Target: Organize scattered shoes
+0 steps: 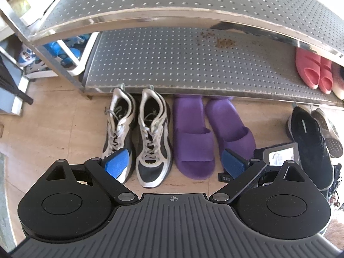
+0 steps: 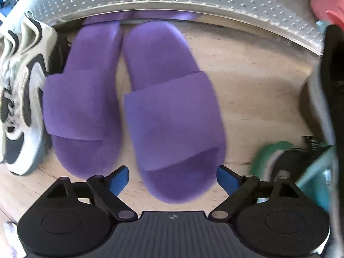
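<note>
Right wrist view: the right tongs (image 2: 172,177) gape wide over the toe of the right purple slide (image 2: 172,116), pads clear of it; left tongs (image 1: 175,164) hang open too, gripping nothing; both soft foam slides sit together on the wooden floor (image 2: 258,81) against the perforated metal shelf (image 1: 172,64), beside grey-and-white laced sneakers (image 1: 137,133).

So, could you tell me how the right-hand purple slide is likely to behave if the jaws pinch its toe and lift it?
The right-hand purple slide looks like thick moulded foam, so it is probably light and would flex a little rather than flop. Its matte surface should give the blue pads fair grip. Gripped at the toe, the heel would likely droop, and it may nudge the left slide close beside it.
</note>
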Demonstrator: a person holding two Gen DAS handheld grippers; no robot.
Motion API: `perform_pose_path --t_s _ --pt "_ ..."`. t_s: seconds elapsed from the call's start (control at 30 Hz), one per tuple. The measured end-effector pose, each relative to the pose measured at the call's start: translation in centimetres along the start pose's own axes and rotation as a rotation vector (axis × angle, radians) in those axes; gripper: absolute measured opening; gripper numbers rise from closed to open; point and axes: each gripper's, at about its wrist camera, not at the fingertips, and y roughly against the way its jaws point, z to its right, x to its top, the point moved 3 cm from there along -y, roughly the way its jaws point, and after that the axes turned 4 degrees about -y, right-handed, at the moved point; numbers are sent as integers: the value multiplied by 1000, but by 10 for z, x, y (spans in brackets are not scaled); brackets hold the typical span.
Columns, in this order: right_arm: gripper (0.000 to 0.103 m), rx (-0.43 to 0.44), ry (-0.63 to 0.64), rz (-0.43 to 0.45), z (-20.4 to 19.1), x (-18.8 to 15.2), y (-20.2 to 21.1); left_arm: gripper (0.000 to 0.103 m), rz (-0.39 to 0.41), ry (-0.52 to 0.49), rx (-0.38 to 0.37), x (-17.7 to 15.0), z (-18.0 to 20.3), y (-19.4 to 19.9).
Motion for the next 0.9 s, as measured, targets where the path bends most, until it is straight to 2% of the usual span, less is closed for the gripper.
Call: perform_pose_path --t_s 0.1,0.13,0.2,0.3,0.4,0.47,0.5,0.53,0.63,0.7,0.73,0.8,0.9 --pt "67 162 -23 -29 -22 1 1 97 -4 -7 -3 1 0 -2" --pt "67 186 -21 -32 -29 1 3 97 -7 -5 -2 1 -1 -3" --pt "67 167 -11 -28 -34 2 9 97 -10 5 0 1 -2 -4" --pt "57 99 49 18 -35 4 25 97 -6 9 -8 0 -1 -1" --pt "55 58 19 138 -14 12 46 97 2 0 -16 -2 1 2" --pt "64 87 -66 229 9 20 61 97 1 -4 -17 -2 2 1" --pt "82 109 -134 234 23 26 61 97 1 -5 -18 -2 3 1" --pt "88 139 -231 223 41 34 58 97 1 -7 -18 -2 4 1" --pt "88 147 -353 174 61 45 40 97 -7 -13 -15 0 6 -2" --pt "96 146 -396 157 64 45 30 97 -14 -17 -11 1 8 -5" --pt "95 182 -438 149 64 43 22 97 -17 -19 -9 2 8 -6" --pt "101 242 -499 115 58 38 16 97 -23 -22 -5 3 9 -9" --pt "101 262 -462 86 37 36 21 97 -28 -33 -3 3 13 -11"
